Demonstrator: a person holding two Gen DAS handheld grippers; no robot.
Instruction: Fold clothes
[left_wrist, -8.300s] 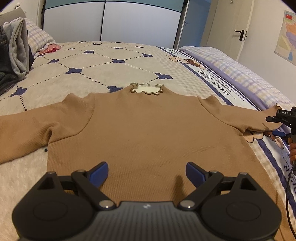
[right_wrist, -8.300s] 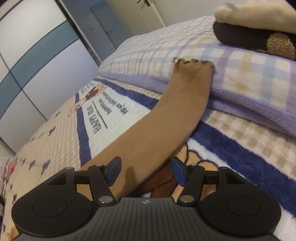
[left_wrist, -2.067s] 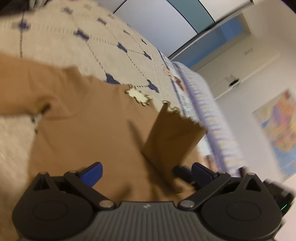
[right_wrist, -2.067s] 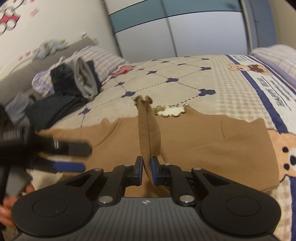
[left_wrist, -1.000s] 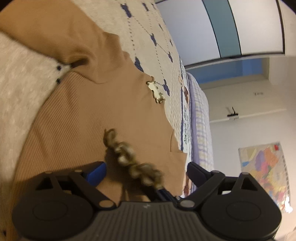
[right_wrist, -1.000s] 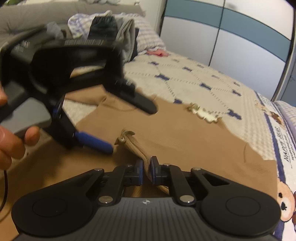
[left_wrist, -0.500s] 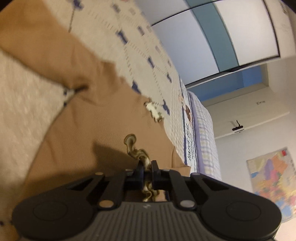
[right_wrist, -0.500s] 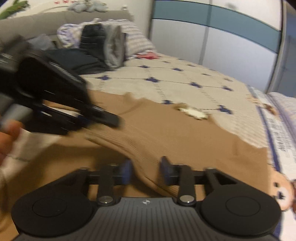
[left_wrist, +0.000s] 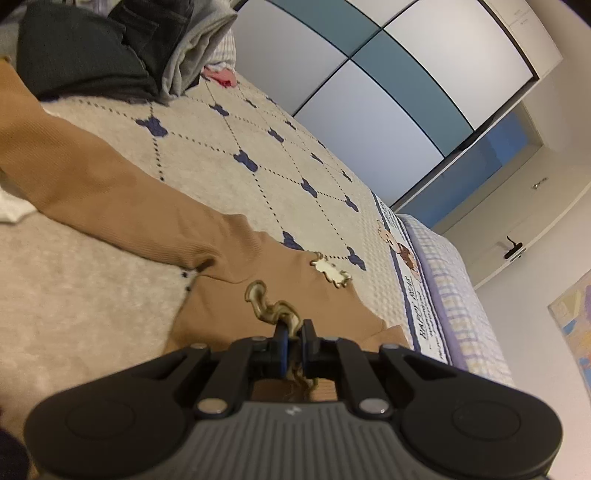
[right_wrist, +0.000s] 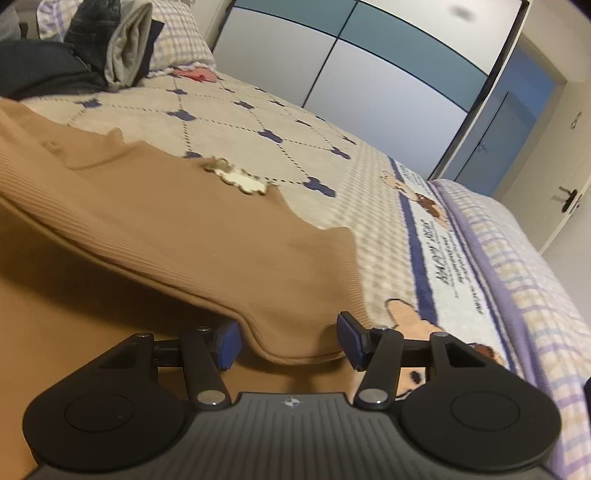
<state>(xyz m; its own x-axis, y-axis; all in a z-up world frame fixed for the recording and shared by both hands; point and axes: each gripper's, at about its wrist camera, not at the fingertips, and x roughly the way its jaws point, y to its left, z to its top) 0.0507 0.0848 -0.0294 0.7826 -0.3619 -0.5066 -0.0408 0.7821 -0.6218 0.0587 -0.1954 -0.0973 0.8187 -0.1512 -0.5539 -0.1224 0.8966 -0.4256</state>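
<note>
A tan ribbed sweater (left_wrist: 229, 306) lies flat on the bed, its neck opening (left_wrist: 330, 272) toward the wardrobe. My left gripper (left_wrist: 293, 338) is shut on the frilled cuff (left_wrist: 271, 308) of the sweater's right sleeve, held over the sweater's chest. The other sleeve (left_wrist: 92, 188) stretches out to the left. In the right wrist view the folded sleeve (right_wrist: 288, 295) lies across the sweater's body (right_wrist: 166, 229). My right gripper (right_wrist: 290, 341) is open, its blue pads either side of the sleeve's fold.
A pile of dark and grey clothes (left_wrist: 122, 48) sits at the bed's head on the left. A checked lilac blanket (right_wrist: 517, 258) runs along the bed's right side. Wardrobe doors (left_wrist: 369, 110) stand behind the bed (left_wrist: 258, 155).
My right gripper carried the sleeve across the sweater, passed its cuff to my left gripper, then opened. My left gripper shut on the cuff half a second ago and still holds it.
</note>
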